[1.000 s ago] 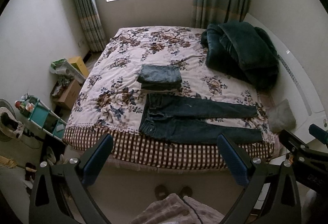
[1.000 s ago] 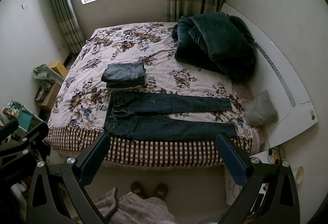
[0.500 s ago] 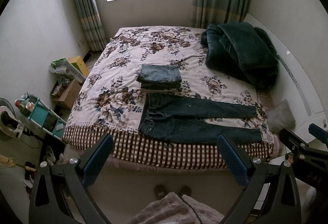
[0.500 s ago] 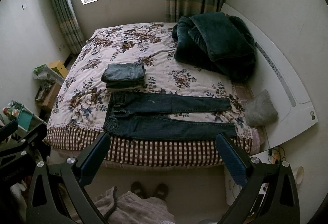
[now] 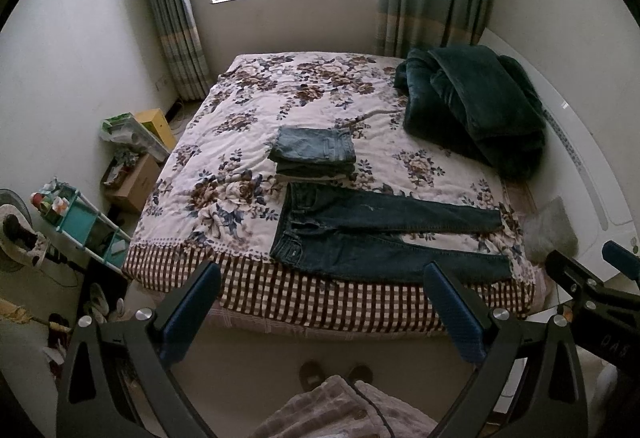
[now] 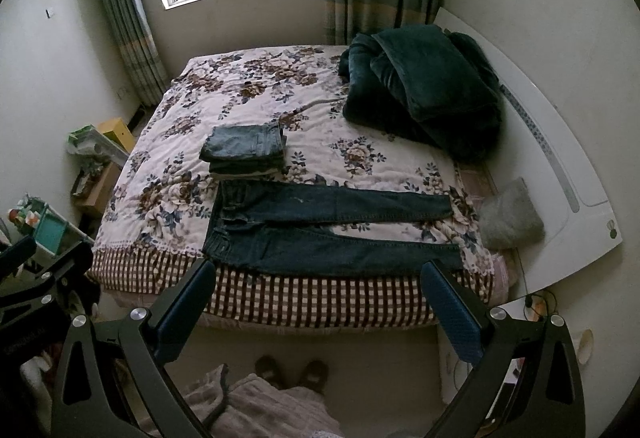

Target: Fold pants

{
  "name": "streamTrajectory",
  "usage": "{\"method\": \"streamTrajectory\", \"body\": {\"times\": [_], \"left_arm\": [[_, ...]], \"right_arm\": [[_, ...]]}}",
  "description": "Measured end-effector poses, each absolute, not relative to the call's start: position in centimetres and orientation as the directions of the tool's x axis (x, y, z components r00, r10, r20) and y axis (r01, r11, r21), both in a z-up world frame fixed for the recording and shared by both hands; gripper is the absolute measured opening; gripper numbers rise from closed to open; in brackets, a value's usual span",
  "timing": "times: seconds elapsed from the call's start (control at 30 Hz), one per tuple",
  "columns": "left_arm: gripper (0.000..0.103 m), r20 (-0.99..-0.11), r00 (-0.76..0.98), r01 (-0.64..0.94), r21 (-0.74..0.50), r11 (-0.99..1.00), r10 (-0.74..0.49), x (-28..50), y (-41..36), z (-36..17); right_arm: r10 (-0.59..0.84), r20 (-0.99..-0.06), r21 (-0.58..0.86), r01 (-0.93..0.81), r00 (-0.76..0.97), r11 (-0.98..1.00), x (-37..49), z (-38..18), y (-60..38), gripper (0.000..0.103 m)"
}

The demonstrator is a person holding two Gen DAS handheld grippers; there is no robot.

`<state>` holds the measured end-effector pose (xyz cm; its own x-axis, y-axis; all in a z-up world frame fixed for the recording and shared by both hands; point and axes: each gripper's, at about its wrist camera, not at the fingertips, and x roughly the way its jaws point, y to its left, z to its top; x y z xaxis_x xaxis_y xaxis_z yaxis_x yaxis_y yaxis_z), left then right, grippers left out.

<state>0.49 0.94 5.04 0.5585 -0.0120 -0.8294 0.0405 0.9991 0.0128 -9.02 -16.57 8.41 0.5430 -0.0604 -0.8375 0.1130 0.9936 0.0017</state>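
**Right wrist view: bed with jeans**

Dark jeans (image 6: 320,230) lay flat along the near edge of the floral bed (image 6: 248,101), legs spread rightward. Folded jeans stack (image 6: 244,151) just behind the waistband. Green blanket (image 6: 424,89) heaped far right. Right gripper (image 6: 316,310) wide apart, empty.

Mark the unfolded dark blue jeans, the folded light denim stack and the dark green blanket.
unfolded dark blue jeans (image 5: 320,238), left wrist view, hip area.
folded light denim stack (image 5: 314,147), left wrist view, top layer.
dark green blanket (image 6: 432,85), right wrist view, top fold.
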Motion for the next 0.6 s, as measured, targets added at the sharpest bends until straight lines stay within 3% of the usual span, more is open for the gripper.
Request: {"method": "streamTrajectory", "body": {"times": [0.6], "left_arm": [[0.103, -0.822, 0.569, -0.010, 0.020, 1.000, 0.022, 1.6, 0.2, 3.4]], "right_arm": [[-0.042, -0.845, 0.024, 0.117, 0.533, 0.993, -8.1, 7.1, -18.2, 0.103]]}}
